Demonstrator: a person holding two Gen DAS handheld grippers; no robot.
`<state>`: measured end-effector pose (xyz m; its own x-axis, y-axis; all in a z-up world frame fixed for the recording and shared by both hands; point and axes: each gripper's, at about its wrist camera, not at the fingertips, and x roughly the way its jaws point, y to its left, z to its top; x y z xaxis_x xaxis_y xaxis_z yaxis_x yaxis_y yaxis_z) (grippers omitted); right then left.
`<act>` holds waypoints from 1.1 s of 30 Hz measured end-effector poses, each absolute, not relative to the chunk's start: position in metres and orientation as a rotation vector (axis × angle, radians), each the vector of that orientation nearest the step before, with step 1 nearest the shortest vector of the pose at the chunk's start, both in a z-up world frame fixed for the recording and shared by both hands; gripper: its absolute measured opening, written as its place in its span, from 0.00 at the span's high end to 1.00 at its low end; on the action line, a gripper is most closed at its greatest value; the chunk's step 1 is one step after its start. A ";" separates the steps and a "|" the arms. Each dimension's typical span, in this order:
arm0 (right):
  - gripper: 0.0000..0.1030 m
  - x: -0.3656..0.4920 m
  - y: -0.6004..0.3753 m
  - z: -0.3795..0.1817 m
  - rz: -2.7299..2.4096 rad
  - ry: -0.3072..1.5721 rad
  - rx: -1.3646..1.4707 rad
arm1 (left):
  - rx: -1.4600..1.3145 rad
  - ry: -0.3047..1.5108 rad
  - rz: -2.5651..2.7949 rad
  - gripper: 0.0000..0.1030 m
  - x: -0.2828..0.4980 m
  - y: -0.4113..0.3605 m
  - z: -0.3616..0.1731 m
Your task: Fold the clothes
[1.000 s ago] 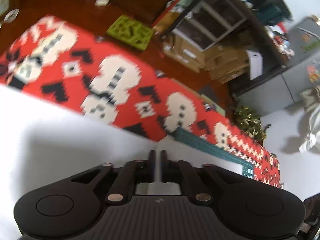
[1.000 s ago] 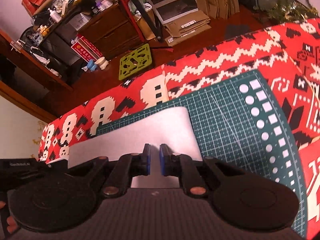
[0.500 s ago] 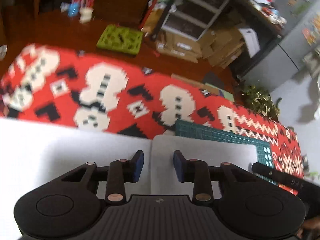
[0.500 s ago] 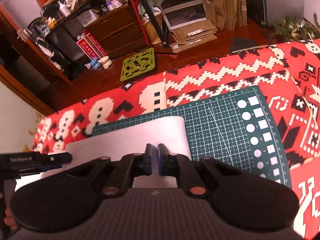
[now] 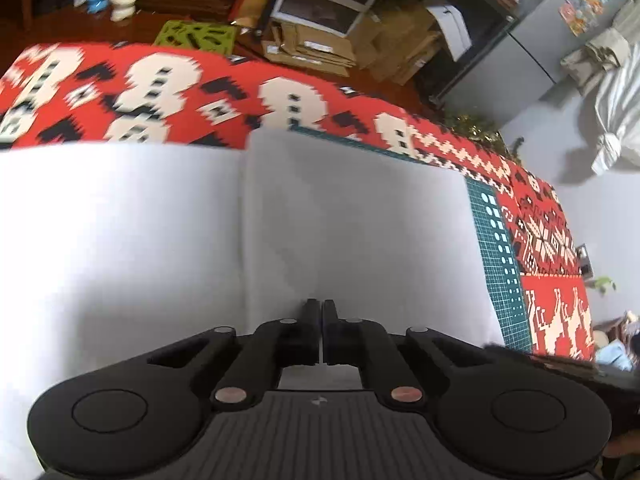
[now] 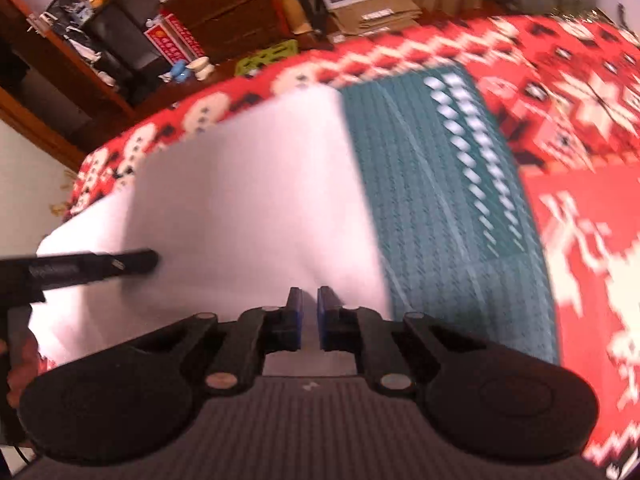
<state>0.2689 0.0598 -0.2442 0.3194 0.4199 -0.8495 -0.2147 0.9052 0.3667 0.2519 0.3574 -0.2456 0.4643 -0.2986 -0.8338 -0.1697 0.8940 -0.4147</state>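
A white cloth (image 5: 352, 232) lies over the green cutting mat (image 5: 498, 240) on the red patterned table cover; a fold line runs down its middle. My left gripper (image 5: 322, 308) is shut at the cloth's near edge. In the right wrist view the cloth (image 6: 248, 208) fills the left half of the frame. My right gripper (image 6: 309, 300) has its jaws slightly apart over the cloth's near right edge. The left gripper's finger (image 6: 120, 262) lies on the cloth at the left.
The red patterned cover (image 6: 580, 152) spreads to the right of the mat (image 6: 448, 200). Beyond the table are a wooden dresser (image 6: 232, 20), stacked cardboard (image 5: 320, 48), a green stool (image 5: 196, 34) and a grey fridge (image 5: 532, 52).
My left gripper opened, moved in over the cloth and shut again at its near edge. My right gripper's jaws parted slightly and the view swung closer to the cloth.
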 end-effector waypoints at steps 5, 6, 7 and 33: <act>0.94 0.259 0.042 -0.233 0.417 1.175 0.196 | -0.535 1.071 -0.035 0.85 0.244 0.371 -0.229; 0.88 0.260 0.042 -0.228 0.420 1.157 0.191 | -0.546 1.052 -0.021 0.67 0.246 0.373 -0.223; 0.87 0.264 0.042 -0.222 0.420 1.134 0.189 | -0.558 1.034 -0.007 0.57 0.248 0.376 -0.219; 0.77 0.344 0.195 -0.213 0.686 1.041 0.157 | -0.689 1.013 0.091 0.61 0.256 0.424 -0.230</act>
